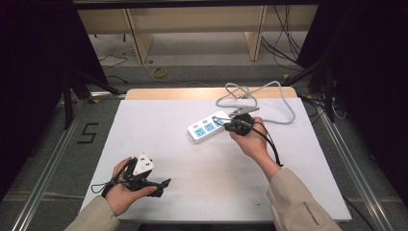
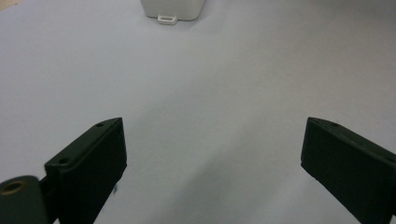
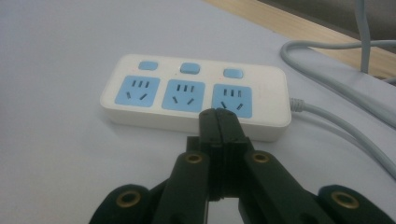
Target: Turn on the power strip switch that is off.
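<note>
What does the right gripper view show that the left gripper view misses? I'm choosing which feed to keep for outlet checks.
Right gripper view alone: the power strip's top face with three blue sockets and three blue switches, its grey cord running off to the right, the table's wooden edge, and the right gripper with jaws closed together just short of the strip.
Left gripper view alone: the left gripper with jaws wide apart, nothing between them.
Both: the white tabletop and the strip, of which the left gripper view catches just one white end.
</note>
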Action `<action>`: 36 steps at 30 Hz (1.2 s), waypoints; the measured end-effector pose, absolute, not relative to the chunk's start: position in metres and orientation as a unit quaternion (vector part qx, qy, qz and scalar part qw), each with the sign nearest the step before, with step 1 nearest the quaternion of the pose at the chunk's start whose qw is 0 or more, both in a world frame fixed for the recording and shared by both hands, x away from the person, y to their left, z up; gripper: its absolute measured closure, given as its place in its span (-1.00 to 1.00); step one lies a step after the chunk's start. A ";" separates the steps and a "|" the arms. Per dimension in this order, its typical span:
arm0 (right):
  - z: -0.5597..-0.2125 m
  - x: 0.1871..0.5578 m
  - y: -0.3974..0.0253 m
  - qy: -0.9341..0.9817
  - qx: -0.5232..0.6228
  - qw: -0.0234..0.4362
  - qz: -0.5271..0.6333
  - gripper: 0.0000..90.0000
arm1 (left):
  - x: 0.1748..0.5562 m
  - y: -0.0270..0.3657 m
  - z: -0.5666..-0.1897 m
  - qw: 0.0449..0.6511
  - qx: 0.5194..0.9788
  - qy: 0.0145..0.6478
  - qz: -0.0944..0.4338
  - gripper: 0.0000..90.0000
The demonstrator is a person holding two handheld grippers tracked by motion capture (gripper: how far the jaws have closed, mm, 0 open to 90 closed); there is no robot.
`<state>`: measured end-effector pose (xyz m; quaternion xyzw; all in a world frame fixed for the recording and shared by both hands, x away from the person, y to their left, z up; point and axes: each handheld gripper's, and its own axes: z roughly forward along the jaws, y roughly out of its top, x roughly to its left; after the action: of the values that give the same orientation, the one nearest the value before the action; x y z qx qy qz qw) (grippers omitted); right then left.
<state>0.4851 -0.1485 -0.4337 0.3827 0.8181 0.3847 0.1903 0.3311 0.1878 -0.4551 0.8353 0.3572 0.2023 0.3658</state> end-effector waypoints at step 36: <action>-0.439 0.515 -0.123 0.823 0.386 0.187 0.371 1.00 | 0.328 0.188 -0.455 0.365 0.834 0.360 0.202 -0.85</action>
<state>0.5146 -0.1233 -0.4393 0.3865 0.8231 0.3715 0.1875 0.3281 0.1881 -0.4552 0.8343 0.3601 0.2019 0.3655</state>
